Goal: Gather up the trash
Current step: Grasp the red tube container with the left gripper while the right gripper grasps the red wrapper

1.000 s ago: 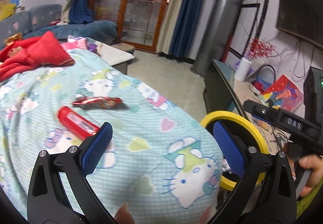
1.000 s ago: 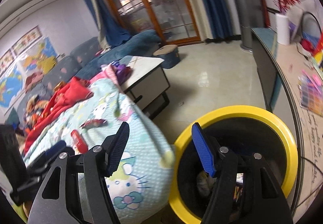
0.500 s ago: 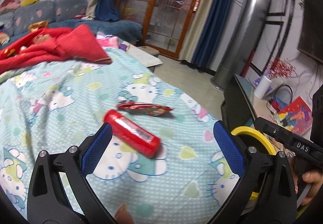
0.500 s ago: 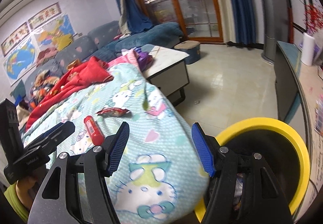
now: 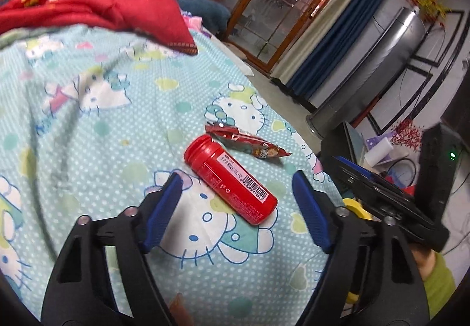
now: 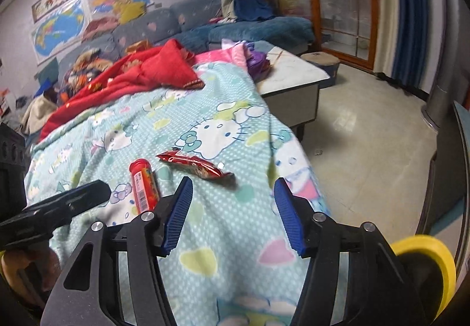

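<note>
A soft, quilted blanket (image 5: 88, 108) in pale teal, dotted white and printed with cartoon cats, covers the bed, and everything here sits relative to it. Near its foot-end edge lies a smooth red plastic bottle (image 5: 230, 179), a cylinder on its side with a white barcode label facing up. Just beyond the bottle's cap end is a crinkled, glossy red snack wrapper (image 5: 249, 145), flat and pointed at both ends; whether the two touch is hard to tell. A rumpled red cloth (image 5: 123, 7) is heaped at the blanket's far end.

The left gripper (image 5: 235, 202) tilts down over the blanket, its ribbed blue pads (image 5: 161, 208) closing with the bottle's base end lying between them but not pressed; it holds nothing. The right gripper (image 6: 232, 208) also angles down, its jaws closing on bare blanket just short of the wrapper, empty.

Off the blanket's edge, only a sliver of a yellow-rimmed bin (image 6: 426, 264) shows, cut off by the gripper frame. The hand (image 5: 423, 260) on the right gripper is mostly hidden.
</note>
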A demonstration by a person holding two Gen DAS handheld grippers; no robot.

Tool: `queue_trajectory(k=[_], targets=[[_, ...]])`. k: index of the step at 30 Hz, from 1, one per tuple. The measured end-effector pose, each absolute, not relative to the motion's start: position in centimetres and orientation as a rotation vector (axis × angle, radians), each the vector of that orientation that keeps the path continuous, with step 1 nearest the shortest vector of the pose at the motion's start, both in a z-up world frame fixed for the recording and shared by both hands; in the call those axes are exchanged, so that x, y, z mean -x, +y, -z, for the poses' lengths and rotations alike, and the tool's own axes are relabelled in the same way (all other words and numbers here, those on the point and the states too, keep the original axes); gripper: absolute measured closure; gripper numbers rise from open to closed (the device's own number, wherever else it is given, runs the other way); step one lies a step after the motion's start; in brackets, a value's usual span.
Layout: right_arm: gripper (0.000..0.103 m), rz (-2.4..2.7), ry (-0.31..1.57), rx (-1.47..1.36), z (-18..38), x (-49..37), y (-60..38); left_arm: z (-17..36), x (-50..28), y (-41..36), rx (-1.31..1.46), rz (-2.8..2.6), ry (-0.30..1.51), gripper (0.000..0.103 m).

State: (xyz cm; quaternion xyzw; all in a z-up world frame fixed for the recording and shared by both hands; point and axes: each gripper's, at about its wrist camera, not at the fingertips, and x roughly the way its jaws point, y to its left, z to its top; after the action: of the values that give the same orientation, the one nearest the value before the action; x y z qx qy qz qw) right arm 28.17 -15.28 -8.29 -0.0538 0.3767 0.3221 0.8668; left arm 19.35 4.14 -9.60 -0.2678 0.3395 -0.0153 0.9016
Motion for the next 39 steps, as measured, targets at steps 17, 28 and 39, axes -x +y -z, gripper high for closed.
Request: queue_trajectory(k=[17, 28, 39], targets=[[0.082, -0.785, 0.893, 0.247, 12.7, -32.0, -9.7, 12.4, -22.0, 4.1, 0.694, 0.055, 0.822, 0.058], [0.097, -0.742, 0.881, 0.038, 12.0, -30.4, -13.9, 12.5, -23.4, 2.8, 0.606, 0.009, 0.847, 0.058], [0.097, -0.692, 0.809, -0.106, 9.7, -26.2, -19.4, 12.5, -24.0, 1.1, 0.520, 0.049, 0.862, 0.072]])
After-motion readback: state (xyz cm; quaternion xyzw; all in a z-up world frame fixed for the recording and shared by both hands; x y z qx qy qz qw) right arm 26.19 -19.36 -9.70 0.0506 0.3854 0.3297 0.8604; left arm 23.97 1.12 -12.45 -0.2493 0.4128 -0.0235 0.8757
